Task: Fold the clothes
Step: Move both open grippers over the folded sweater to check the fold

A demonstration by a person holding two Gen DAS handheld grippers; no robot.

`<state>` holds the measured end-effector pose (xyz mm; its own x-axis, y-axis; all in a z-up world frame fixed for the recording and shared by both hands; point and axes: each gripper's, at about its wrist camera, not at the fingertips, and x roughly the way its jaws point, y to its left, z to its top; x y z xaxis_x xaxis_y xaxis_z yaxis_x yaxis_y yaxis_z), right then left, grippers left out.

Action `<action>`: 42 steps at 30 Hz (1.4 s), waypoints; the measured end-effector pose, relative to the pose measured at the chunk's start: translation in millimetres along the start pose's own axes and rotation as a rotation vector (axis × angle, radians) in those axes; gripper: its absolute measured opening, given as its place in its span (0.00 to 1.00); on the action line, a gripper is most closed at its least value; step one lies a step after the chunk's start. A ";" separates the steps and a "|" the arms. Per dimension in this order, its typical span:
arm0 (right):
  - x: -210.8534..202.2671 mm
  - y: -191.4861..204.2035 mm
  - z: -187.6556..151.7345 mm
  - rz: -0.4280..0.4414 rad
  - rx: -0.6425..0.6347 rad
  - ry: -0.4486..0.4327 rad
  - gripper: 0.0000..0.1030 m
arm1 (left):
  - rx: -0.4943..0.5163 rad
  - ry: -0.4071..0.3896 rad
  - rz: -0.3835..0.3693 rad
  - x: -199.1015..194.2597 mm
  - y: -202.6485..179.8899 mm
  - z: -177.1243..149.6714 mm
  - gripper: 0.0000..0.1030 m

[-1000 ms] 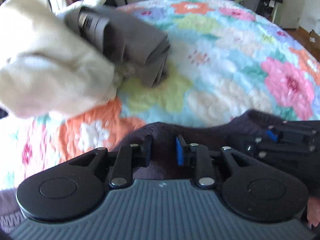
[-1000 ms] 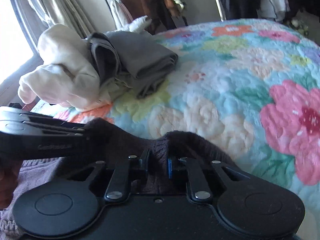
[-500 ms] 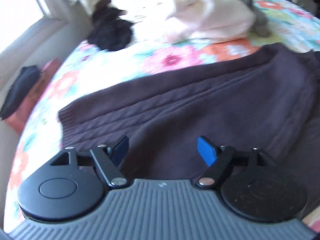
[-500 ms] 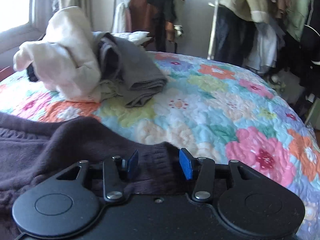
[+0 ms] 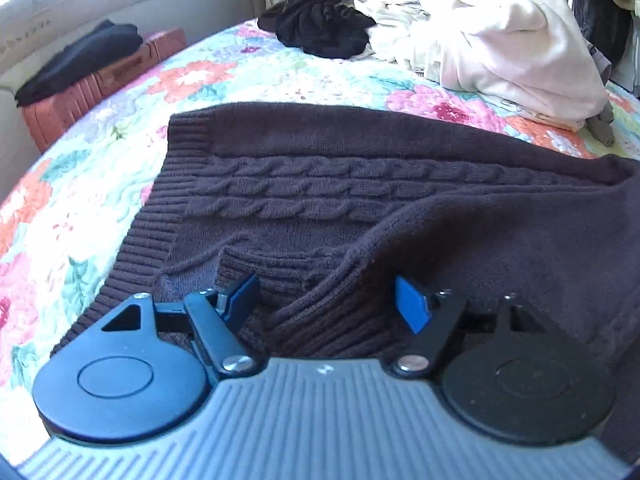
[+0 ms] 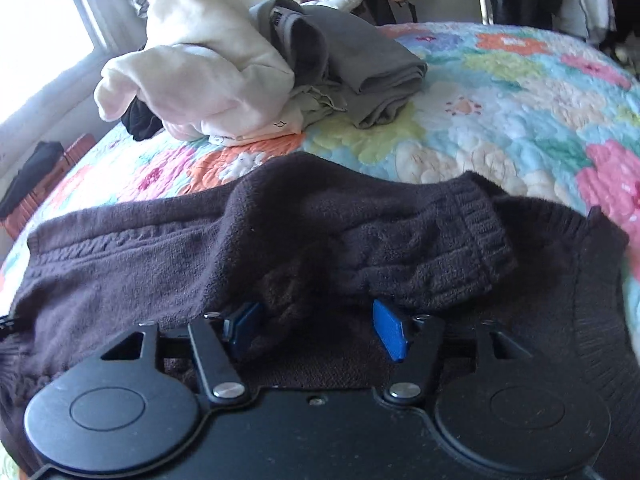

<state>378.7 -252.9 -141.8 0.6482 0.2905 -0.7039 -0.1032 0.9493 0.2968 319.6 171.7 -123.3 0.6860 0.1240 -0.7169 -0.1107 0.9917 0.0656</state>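
Knit, dark brown: cable sweater (image 5: 360, 184) lies flat on bed quilt (image 5: 100, 184), spread ahead of both jaws. Left gripper (image 5: 326, 300) jaws closing, ribbed cuff between them, pads not yet pressing. Right gripper (image 6: 316, 330) jaws opening, nothing pinched. Judgement: soft, thick, drapes and stretches; take hold at ribbed cuff or hem, not mid-panel.

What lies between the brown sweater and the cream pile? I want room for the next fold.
Only bare floral quilt separates sweater from cream pile, in the right wrist view.
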 end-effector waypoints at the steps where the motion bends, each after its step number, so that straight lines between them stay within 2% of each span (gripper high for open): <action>1: 3.6 -2.3 -0.7 0.010 0.010 0.000 0.72 | 0.053 -0.010 0.011 0.7 -9.9 -1.3 0.22; 3: 6.9 -1.4 -1.5 0.012 -0.001 -0.004 0.75 | 0.166 -0.041 0.070 -0.3 -31.2 -2.8 0.10; 5: 7.7 2.8 -1.3 0.004 -0.018 -0.004 0.76 | 0.263 -0.082 0.143 -2.1 -48.0 3.0 0.09; 6: 7.5 5.4 -1.0 0.000 -0.030 -0.003 0.77 | 0.263 -0.096 0.160 -2.9 -49.2 11.7 0.09; 10: 3.1 9.2 -1.7 -0.001 -0.059 0.008 0.77 | 0.112 -0.160 0.153 -2.0 -27.2 57.4 0.09; 13: -5.3 11.6 -0.6 0.020 -0.072 0.021 0.77 | 0.088 -0.247 0.208 -1.7 -18.5 79.4 0.09; 15: -14.4 19.4 -0.9 0.044 -0.138 0.015 0.77 | 0.053 -0.283 0.207 2.9 -10.0 86.5 0.11; 16: -19.1 24.4 -1.4 0.043 -0.179 0.004 0.77 | 0.029 -0.289 0.193 8.2 -5.2 87.2 0.16; 17: -22.4 28.6 -1.4 0.031 -0.213 -0.012 0.77 | 0.006 -0.276 0.170 16.7 -0.7 84.5 0.20; 18: -24.2 29.8 -0.4 0.020 -0.225 -0.029 0.77 | -0.014 -0.241 0.158 26.5 3.1 80.0 0.35; 19: -25.4 29.5 1.1 0.012 -0.227 -0.048 0.77 | -0.033 -0.199 0.163 36.2 6.0 73.8 0.46; 21: -26.6 24.1 4.1 0.000 -0.202 -0.093 0.77 | -0.034 -0.126 0.159 51.8 10.8 59.0 0.46; 23: -22.7 18.3 6.5 -0.010 -0.194 -0.103 0.77 | 0.006 -0.069 0.159 62.1 13.3 48.6 0.47; 25: -12.3 13.0 7.0 -0.053 -0.207 -0.077 0.77 | 0.025 -0.038 0.180 66.0 16.9 40.7 0.58; 27: 1.0 4.9 5.1 -0.083 -0.196 -0.023 0.78 | -0.010 -0.014 0.187 64.1 25.0 42.0 0.66; 31: 6.8 -4.8 3.1 -0.067 -0.146 -0.006 0.78 | -0.085 0.031 0.187 62.0 41.0 42.7 0.75; 34: -14.7 9.7 -2.3 -0.099 -0.156 -0.019 0.78 | -0.156 0.059 0.212 51.6 51.5 37.3 0.79; 37: -41.8 26.0 -9.6 -0.123 -0.170 -0.046 0.78 | -0.255 0.069 0.167 29.9 52.7 34.2 0.78; 38: -54.7 31.2 -13.0 -0.113 -0.173 -0.070 0.78 | -0.260 0.058 0.153 22.0 48.7 33.2 0.78; 42: -98.5 33.8 -32.7 -0.078 -0.075 -0.102 0.80 | -0.130 -0.013 0.073 -10.4 7.5 26.1 0.78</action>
<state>286.7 -245.6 -83.6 0.7292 0.2051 -0.6528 -0.1030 0.9760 0.1917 330.5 178.8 -97.2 0.6821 0.1969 -0.7043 -0.2524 0.9673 0.0259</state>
